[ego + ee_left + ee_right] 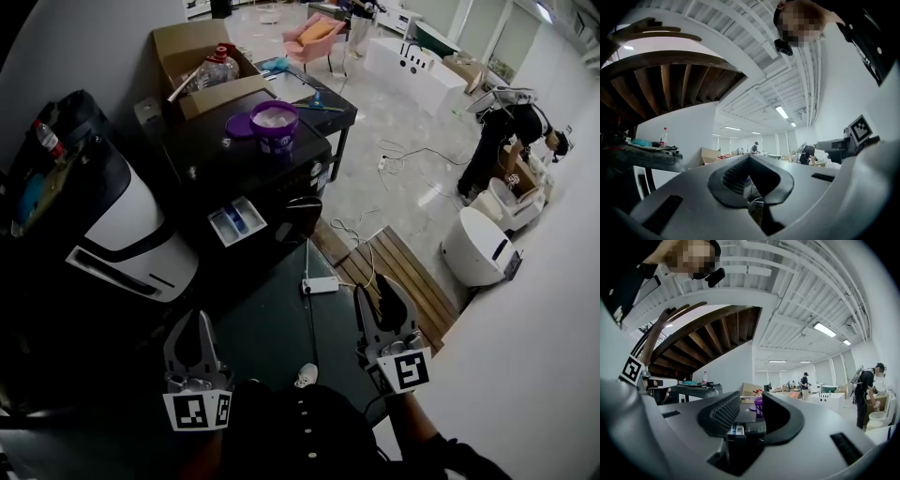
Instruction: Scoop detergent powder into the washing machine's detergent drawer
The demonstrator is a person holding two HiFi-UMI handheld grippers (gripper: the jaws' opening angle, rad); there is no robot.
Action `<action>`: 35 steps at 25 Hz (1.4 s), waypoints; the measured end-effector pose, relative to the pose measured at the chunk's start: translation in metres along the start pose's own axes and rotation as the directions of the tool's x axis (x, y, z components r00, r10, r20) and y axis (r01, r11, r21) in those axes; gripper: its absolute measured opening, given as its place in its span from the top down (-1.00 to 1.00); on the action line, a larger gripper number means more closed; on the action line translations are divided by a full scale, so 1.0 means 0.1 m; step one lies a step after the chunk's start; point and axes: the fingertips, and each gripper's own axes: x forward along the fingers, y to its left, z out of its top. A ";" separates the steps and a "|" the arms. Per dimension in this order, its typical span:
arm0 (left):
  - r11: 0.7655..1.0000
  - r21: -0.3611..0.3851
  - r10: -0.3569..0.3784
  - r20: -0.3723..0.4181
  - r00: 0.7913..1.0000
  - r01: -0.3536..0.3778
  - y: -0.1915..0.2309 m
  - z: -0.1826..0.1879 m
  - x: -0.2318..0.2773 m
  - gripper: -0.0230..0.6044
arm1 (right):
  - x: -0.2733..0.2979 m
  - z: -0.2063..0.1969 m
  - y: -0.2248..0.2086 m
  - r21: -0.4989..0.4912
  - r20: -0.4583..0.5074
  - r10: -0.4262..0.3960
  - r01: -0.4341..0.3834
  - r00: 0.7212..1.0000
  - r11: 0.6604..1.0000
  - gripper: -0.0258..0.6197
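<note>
A purple detergent tub (275, 122) stands open on top of the black washing machine (216, 164), white powder showing inside and its lid (238, 125) beside it. The machine's detergent drawer (236, 223) is pulled out, its blue and white compartments visible. Both grippers hang low in the head view, well short of the machine. My left gripper (199, 323) has its fingertips together with nothing held. My right gripper (378, 298) is open and empty. In the right gripper view, between the right gripper's (751, 401) pads, I see the tub (758, 405) and the drawer (737, 429) ahead.
A white appliance (131, 234) stands left of the washer. Behind it are a cardboard box (192, 47) and a plastic bottle (220, 64). A power strip (321, 284) lies on the dark mat, a slatted wooden board (408, 272) to its right. A person (511, 131) bends over far right.
</note>
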 end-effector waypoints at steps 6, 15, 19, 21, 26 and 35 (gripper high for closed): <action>0.999 0.003 0.037 -0.034 0.999 -0.037 -0.06 -0.08 0.05 0.88 | 0.12 -0.18 -0.14 0.019 -0.027 0.029 -0.028 0.999 0.999 0.46; 1.000 -0.009 0.004 -0.013 1.000 -0.004 0.15 -0.11 0.53 0.88 | 0.57 -0.29 -0.20 -0.005 -0.054 0.024 -0.024 0.998 1.000 0.46; 1.000 -0.017 -0.007 0.006 1.000 0.007 0.33 -0.08 0.77 0.88 | 0.84 -0.25 -0.25 -0.006 -0.078 -0.031 0.030 0.996 1.000 0.50; 1.000 -0.020 -0.011 0.013 1.000 0.011 0.41 -0.08 0.88 0.88 | 1.00 -0.23 -0.23 -0.018 -0.079 -0.028 0.027 0.996 0.999 0.50; 0.999 -0.044 -0.021 0.019 1.000 0.021 0.65 -0.09 1.14 0.88 | 1.36 -0.21 -0.13 -0.050 -0.062 -0.006 0.003 0.998 0.999 0.50; 0.996 -0.049 -0.073 0.058 0.996 0.076 1.14 -0.05 1.52 0.88 | 1.97 -0.09 0.08 -0.040 -0.014 -0.034 0.033 0.999 0.999 0.50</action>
